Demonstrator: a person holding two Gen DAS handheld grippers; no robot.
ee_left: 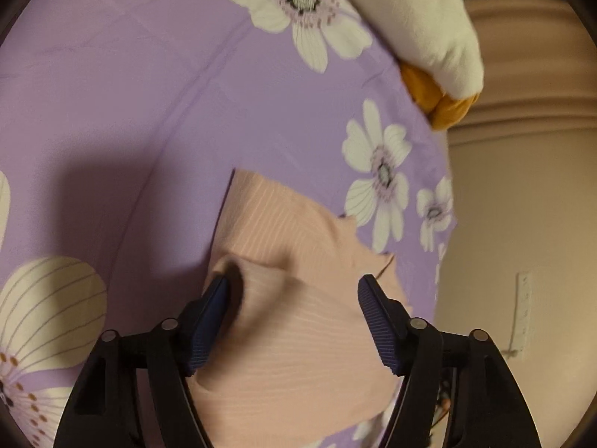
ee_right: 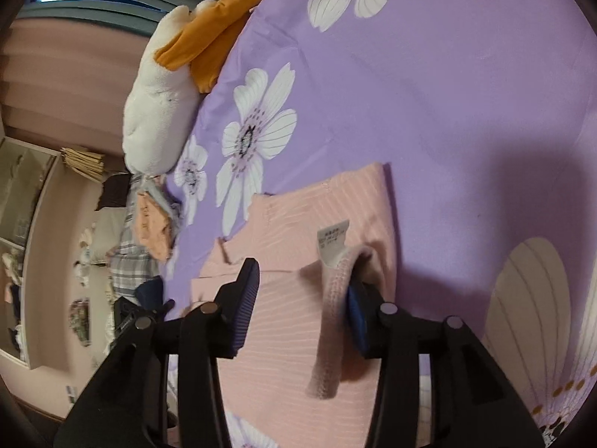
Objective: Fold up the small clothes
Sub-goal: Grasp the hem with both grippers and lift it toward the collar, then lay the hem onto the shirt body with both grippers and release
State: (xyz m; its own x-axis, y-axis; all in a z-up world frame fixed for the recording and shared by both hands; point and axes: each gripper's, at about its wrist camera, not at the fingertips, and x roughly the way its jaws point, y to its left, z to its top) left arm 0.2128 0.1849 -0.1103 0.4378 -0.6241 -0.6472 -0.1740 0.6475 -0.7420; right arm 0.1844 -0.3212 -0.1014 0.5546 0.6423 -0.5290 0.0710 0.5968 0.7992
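A pink ribbed garment lies folded on a purple flowered bedsheet, filling the lower middle of both wrist views. The left gripper stands with its jaws apart over the cloth; its left pad touches a raised fold, the right pad is clear. The right gripper is also parted. A hemmed edge with a white care label rises against its right pad, though blur makes it hard to say whether the cloth merely leans there. At the sheet's edge sit a white plush toy and an orange cloth.
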